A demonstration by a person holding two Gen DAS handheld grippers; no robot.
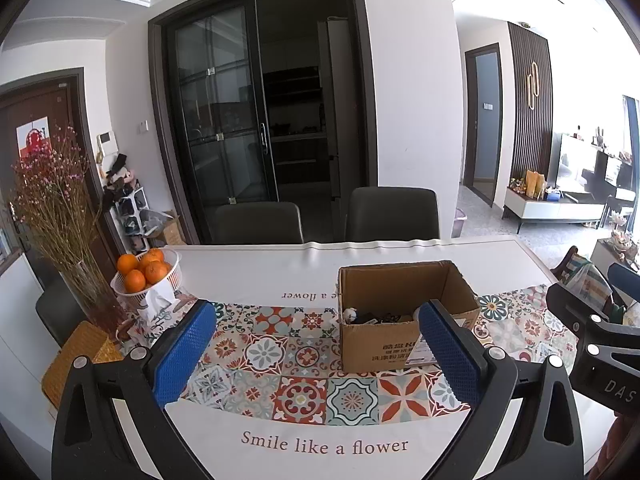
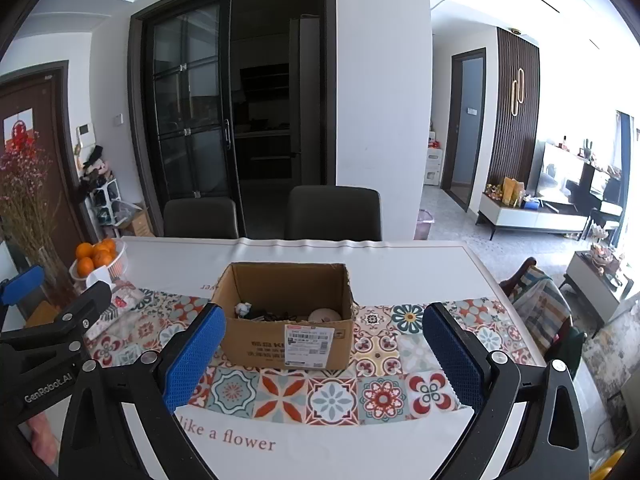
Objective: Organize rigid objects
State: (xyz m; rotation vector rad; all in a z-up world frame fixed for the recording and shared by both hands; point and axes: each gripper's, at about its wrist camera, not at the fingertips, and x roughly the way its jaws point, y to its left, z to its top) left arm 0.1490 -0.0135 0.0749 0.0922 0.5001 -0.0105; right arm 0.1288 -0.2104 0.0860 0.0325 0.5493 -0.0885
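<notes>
At the tabletop's far-left corner, white slatted plastic basket of oranges (image 1: 138,286). Nearer, left black gripper with blue pads (image 1: 316,354) — spread wide, empty. Mid-table on the patterned tile runner (image 2: 332,396), open brown cardboard box (image 2: 286,316) holding small objects. Right black blue-padded gripper (image 2: 324,356) — likewise wide apart, gripping nothing.

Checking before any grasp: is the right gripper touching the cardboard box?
Apart. In the right wrist view, patterned table runner shows between the open right gripper and the cardboard box.
</notes>
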